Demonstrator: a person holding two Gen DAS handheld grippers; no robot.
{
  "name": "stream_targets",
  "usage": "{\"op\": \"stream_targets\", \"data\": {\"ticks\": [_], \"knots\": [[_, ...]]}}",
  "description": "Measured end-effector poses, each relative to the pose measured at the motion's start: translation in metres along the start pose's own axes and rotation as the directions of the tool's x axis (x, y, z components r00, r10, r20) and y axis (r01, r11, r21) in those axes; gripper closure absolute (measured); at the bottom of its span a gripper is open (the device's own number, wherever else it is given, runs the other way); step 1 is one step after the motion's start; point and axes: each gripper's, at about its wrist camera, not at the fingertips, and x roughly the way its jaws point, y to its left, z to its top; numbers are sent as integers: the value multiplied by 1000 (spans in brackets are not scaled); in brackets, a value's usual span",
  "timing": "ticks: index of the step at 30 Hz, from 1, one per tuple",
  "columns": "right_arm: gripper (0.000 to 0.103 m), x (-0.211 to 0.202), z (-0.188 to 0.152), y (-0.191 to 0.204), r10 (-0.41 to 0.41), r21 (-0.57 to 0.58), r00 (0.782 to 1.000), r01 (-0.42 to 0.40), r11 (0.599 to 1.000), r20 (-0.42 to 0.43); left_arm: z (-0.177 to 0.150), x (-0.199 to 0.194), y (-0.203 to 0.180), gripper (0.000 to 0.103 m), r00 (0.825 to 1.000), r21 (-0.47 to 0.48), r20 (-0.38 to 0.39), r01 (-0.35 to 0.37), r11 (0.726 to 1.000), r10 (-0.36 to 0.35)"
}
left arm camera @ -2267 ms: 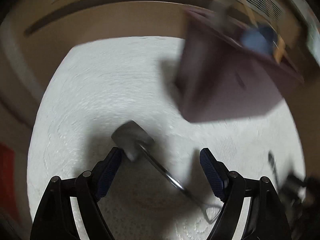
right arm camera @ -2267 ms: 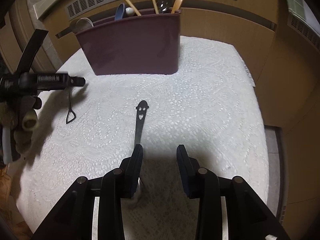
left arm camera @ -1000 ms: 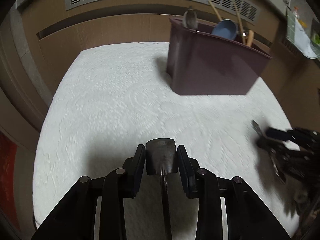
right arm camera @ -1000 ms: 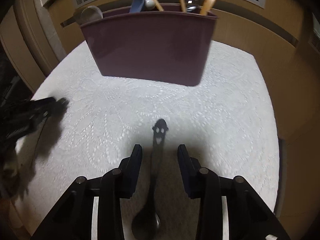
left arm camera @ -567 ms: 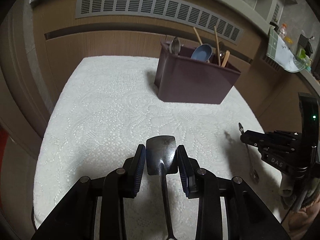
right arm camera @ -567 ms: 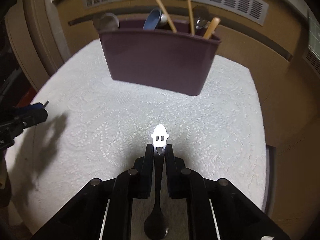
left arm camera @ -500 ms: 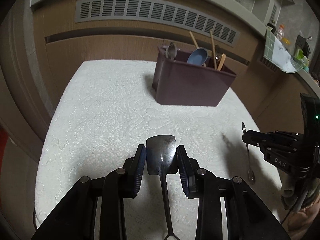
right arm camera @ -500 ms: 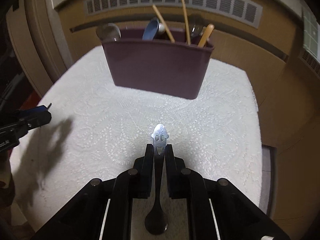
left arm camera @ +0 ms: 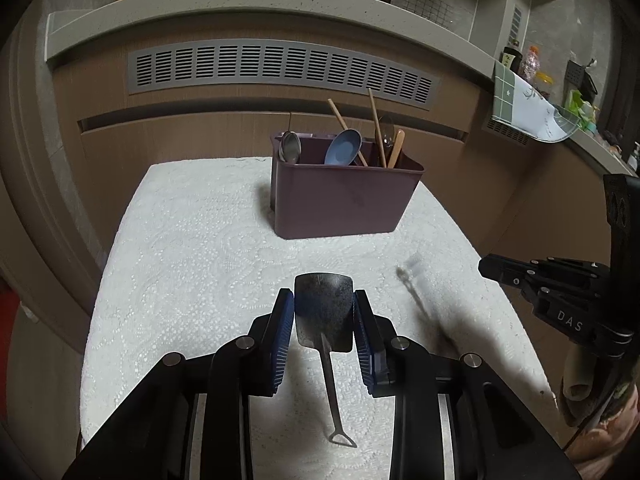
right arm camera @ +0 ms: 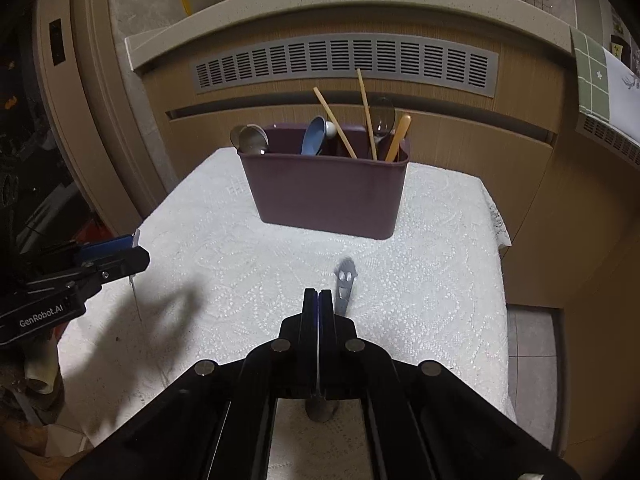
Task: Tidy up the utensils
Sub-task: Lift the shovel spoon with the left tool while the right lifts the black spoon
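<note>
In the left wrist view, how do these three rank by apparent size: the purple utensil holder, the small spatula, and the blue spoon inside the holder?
1. purple utensil holder, clearly largest.
2. small spatula; it sits very near the camera, so its true size is unsure.
3. blue spoon; only its bowl shows.

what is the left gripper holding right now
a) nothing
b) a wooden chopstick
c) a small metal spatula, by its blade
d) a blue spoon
c: the left gripper has its blue pads on either side of the small metal spatula, blade between them and handle hanging toward the camera.
</note>
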Motion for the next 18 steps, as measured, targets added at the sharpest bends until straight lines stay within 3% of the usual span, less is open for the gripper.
{"op": "stream_targets", "data": {"ticks": [2, 7, 9, 11, 14, 18], "knots": [[103, -3, 1, 1, 4, -2, 1000, -4, 1000, 10, 1, -1, -1, 80, 1000, 2, 0, 4, 1000, -4], [102, 1, -4, -4, -12, -25, 1000, 11, 1000, -24, 0, -2, 3, 80, 1000, -6, 2, -2, 1000, 2], [89, 8, -16, -12, -6, -21, 997, 4, 1000, -77, -1, -1, 5, 80, 1000, -11, -1, -2, 1000, 2], [69, 14, -32, -17, -22, -14, 994, 21, 1000, -103, -2, 3, 6, 80, 1000, -14, -10, 1, 1000, -2], [68, 31, -51, -15, -30, -5, 986, 30, 1000, -162, -3, 12, 9, 80, 999, -21, -38, 5, 1000, -6], [69, 65, -53, -6, -24, 17, 970, 29, 999, -241, -9, 26, 15, 80, 996, -38, -87, -13, 999, 9]]}}
